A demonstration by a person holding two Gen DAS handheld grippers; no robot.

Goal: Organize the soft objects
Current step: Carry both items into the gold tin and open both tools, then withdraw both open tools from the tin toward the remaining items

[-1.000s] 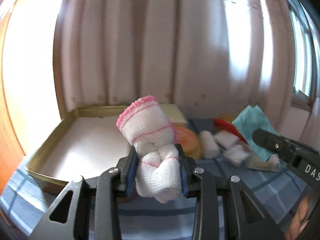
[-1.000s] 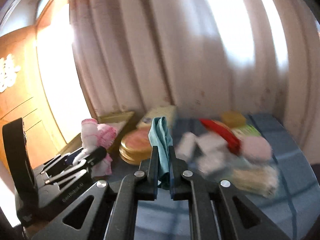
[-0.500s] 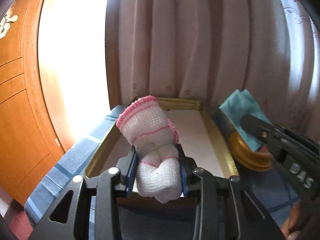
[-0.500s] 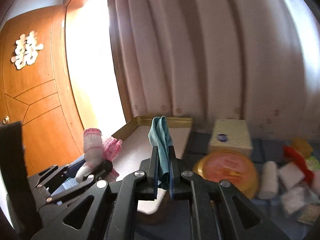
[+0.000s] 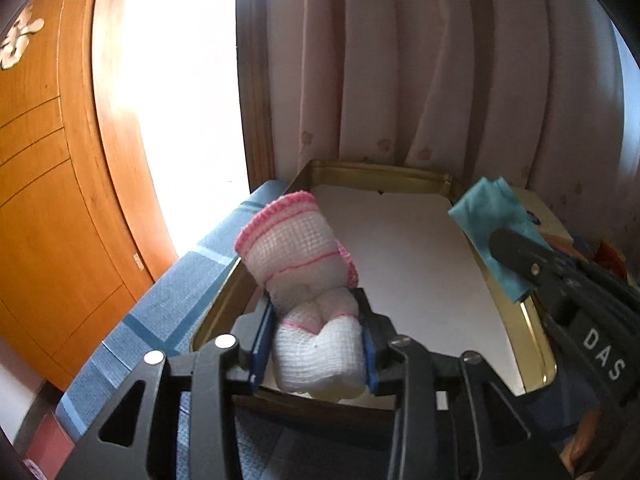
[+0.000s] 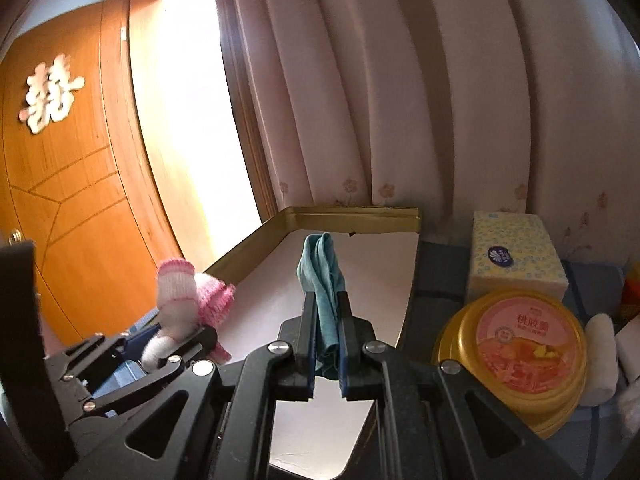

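1. Left gripper [image 5: 316, 344] first: its blue-padded fingers are clamped on a bundled white mesh cloth with pink trim [image 5: 308, 280], which bulges up and forward out of the grip, its pink-edged end tilted up to the left.
2. That bundle hangs over the near left corner of the gold-rimmed tray [image 5: 384, 174], above the tray's white floor; whether it touches the floor cannot be told.
3. Over to the right gripper [image 6: 325, 344]: fingers pinched tight on a folded teal cloth [image 6: 322, 276], a narrow strip standing upright between the pads, with a short tail hanging below them.
4. From the left wrist view, the teal cloth shows at the right, held above the tray's right rim.
5. From the right wrist view, the teal cloth sits above the tray's white floor, with the pink-trimmed bundle to its left at the tray's left edge.
6. Moving outward: just right of the tray stands a round gold tin with a pink label [image 6: 520, 360], and behind it a pale yellow patterned tissue box [image 6: 516, 256].
7. A white roll [image 6: 600, 360] lies beside the tin at the far right.
8. Everything rests on a blue striped tablecloth [image 5: 168, 304], with pinkish curtains [image 6: 400, 100] behind and a wooden door [image 6: 60, 180] at left.
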